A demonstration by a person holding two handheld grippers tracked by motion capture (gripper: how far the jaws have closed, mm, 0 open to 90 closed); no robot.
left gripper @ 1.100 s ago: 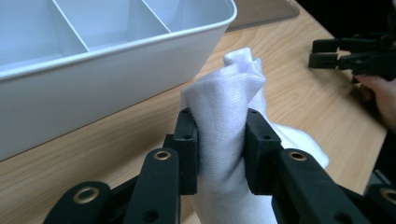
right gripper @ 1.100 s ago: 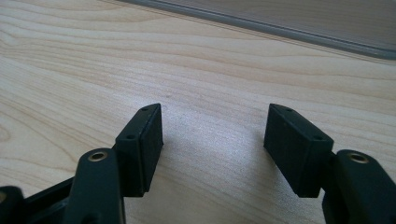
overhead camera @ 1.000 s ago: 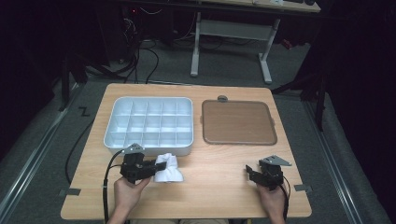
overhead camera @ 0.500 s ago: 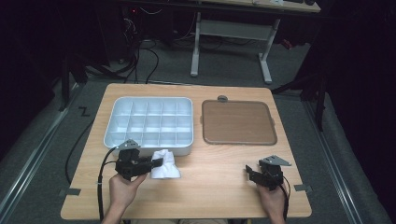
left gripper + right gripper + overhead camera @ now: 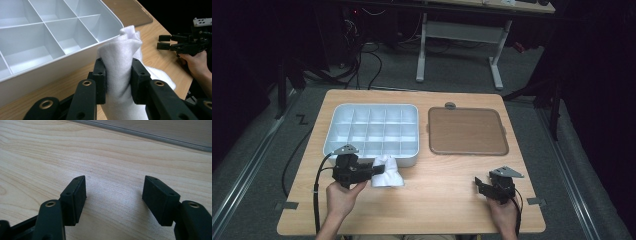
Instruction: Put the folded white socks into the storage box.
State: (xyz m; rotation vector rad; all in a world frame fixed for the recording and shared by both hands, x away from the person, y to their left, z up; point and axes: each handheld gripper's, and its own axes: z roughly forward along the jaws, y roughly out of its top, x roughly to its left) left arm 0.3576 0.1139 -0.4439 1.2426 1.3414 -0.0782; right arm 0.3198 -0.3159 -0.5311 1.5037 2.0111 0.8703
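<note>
Left tongs [image 5: 117, 80]: clenched on a white cloth [image 5: 120, 72], the two black jaws pressing a bunched fold of it from either side; in the high view they sit at the bench's near left, held by the person's left hand [image 5: 343, 197].
White cloth: pinched upright between the jaws, its top fold rising beside the front wall of the tray, its lower part spreading onto the bench [image 5: 442, 200]; in the high view it lies just in front of the tray's near right corner.
Compartment tray [image 5: 371, 131]: pale, divided into many cells, on the left half of the bench.
Brown mat [image 5: 467, 131]: flat, with rounded corners, just right of the tray.
Right tongs [image 5: 115, 195]: released, jaws spread wide apart over bare wood with nothing between them; they sit at the near right of the bench, held by the right hand [image 5: 503, 212], well apart from the cloth.
</note>
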